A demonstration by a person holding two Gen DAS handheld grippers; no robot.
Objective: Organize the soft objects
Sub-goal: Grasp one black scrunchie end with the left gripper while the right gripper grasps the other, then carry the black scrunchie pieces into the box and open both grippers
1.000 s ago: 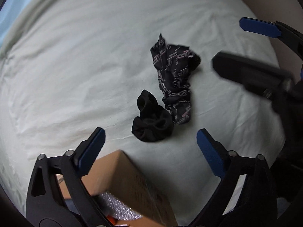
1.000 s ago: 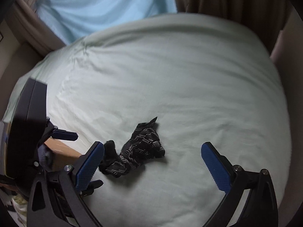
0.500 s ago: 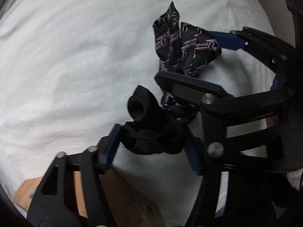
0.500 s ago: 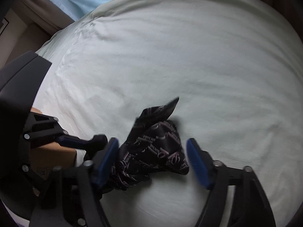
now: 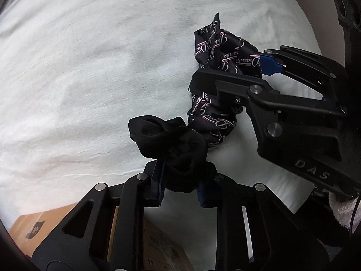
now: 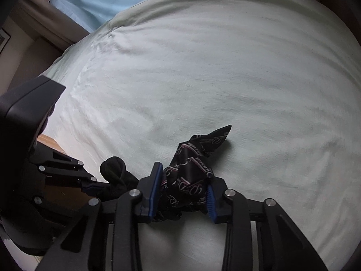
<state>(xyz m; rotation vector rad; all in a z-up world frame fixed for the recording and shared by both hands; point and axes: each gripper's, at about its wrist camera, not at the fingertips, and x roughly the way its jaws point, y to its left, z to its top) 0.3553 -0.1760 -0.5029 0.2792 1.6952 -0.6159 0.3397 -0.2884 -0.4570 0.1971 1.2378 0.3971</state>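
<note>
Each gripper clamps one dark soft piece on the pale green bed sheet.

The left gripper has its jaws narrow, pressed on the plain black bunched sock; the lower part of the sock is hidden between the blue pads. The right gripper holds the black crumpled cloth with pink and white lettering in the same way, and its near finger covers the middle of the cloth in the left view. The two pieces touch. A brown cardboard box is cut off at the bottom edge, mostly behind the left gripper.
</note>
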